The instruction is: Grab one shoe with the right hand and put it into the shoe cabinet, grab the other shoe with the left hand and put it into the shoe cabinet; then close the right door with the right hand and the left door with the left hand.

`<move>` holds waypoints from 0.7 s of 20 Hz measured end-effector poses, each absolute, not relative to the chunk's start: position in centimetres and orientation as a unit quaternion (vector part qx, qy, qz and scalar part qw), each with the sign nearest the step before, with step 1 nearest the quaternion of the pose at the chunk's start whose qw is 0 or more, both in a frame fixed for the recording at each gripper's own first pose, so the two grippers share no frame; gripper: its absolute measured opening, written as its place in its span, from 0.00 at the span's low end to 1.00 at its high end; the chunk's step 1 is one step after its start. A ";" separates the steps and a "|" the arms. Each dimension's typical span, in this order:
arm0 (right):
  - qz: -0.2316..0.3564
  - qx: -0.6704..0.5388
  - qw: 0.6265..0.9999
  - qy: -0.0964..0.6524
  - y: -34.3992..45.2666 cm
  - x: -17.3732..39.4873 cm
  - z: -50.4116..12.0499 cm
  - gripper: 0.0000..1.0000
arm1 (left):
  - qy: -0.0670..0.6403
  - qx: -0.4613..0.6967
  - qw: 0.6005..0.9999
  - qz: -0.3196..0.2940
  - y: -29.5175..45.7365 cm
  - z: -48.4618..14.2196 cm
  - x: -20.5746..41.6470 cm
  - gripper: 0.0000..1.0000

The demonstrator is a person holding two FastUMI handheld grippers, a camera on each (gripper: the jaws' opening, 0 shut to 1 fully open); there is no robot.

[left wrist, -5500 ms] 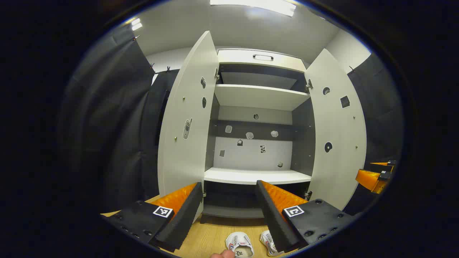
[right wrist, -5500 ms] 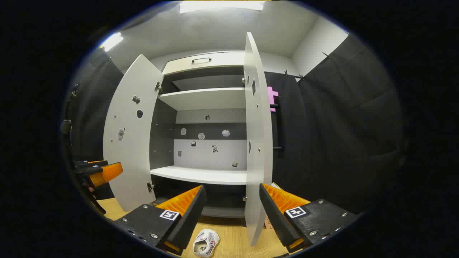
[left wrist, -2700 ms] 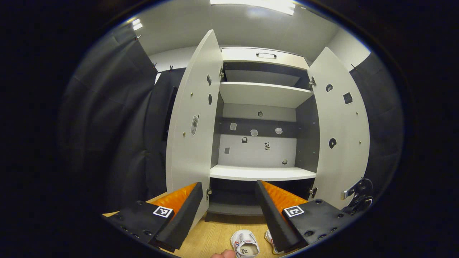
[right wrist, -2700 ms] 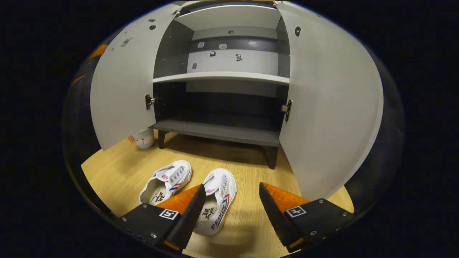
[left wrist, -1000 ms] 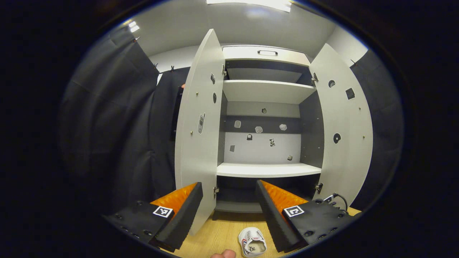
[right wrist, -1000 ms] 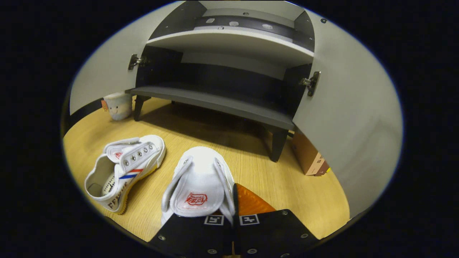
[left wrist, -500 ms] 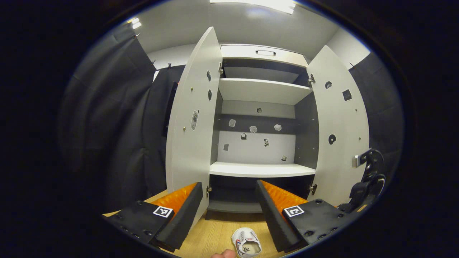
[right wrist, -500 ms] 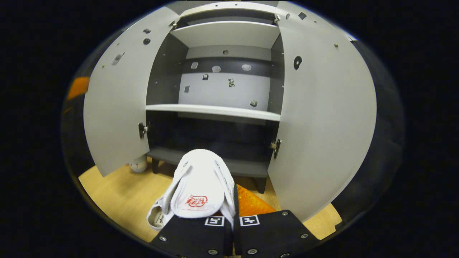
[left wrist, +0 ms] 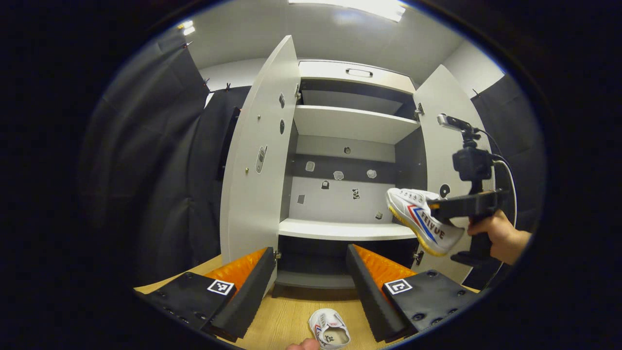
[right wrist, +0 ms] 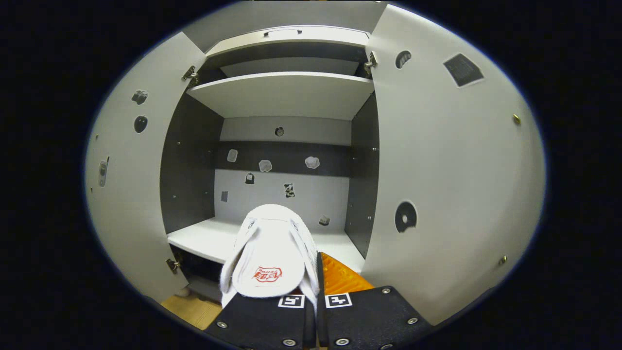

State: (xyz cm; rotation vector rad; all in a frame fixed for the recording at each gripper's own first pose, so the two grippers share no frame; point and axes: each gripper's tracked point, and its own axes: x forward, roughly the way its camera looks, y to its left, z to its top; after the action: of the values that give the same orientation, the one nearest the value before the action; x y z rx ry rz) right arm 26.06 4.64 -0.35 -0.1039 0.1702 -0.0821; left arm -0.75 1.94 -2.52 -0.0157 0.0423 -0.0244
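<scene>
Right gripper view: the right gripper [right wrist: 313, 287] has its fingers [right wrist: 340, 279] drawn almost together, pinching the rim at the opening of a white shoe [right wrist: 269, 245]. The held shoe points forward, its toe toward the shoe cabinet [right wrist: 286, 92], and it hangs in the air in front of the white middle shelf [right wrist: 204, 238], near that shelf's front edge. Both doors stand open: the left door [right wrist: 131, 194] at the left side and the right door [right wrist: 452, 170] close at the right side. Small stickers dot the back panel [right wrist: 282, 194] and the insides of the doors.

Left gripper view: the left gripper [left wrist: 311, 272] has its fingers [left wrist: 250, 287] spread wide with nothing between them. It hangs above the wooden floor [left wrist: 286, 316], in front of the cabinet's dark bottom shelf [left wrist: 311, 279]. Just below and between the fingers, the second white shoe [left wrist: 330, 330] lies on the floor with its opening facing up, near the bottom edge of the view. A fingertip [left wrist: 303, 345] of the person shows beside it at the very bottom. Farther off to the right, a hand [left wrist: 500, 236] holds the right gripper, with the first shoe lifted in front of the open right door, at about the level of the middle shelf, its toe tilted up toward the cabinet.
</scene>
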 end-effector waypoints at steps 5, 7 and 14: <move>-0.061 -0.077 0.989 0.113 4.8 36.7 -0.6 0.01 | 0.024 -0.007 1.000 0.001 3.5 -2.9 -0.5 0.96; -0.073 -0.078 0.984 0.141 4.6 40.0 -2.4 0.01 | 0.025 -0.010 1.000 0.009 4.0 -3.0 -0.5 0.96; -0.103 -0.099 0.961 0.237 3.6 45.2 -9.7 0.06 | 0.030 -0.007 0.999 0.027 5.4 -3.4 -0.2 0.96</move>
State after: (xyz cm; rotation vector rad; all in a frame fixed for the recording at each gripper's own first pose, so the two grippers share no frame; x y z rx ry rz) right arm 45.19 3.64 -9.68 -0.2008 0.4807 -0.2086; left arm -0.19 5.36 -3.41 -0.0136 0.0605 0.0546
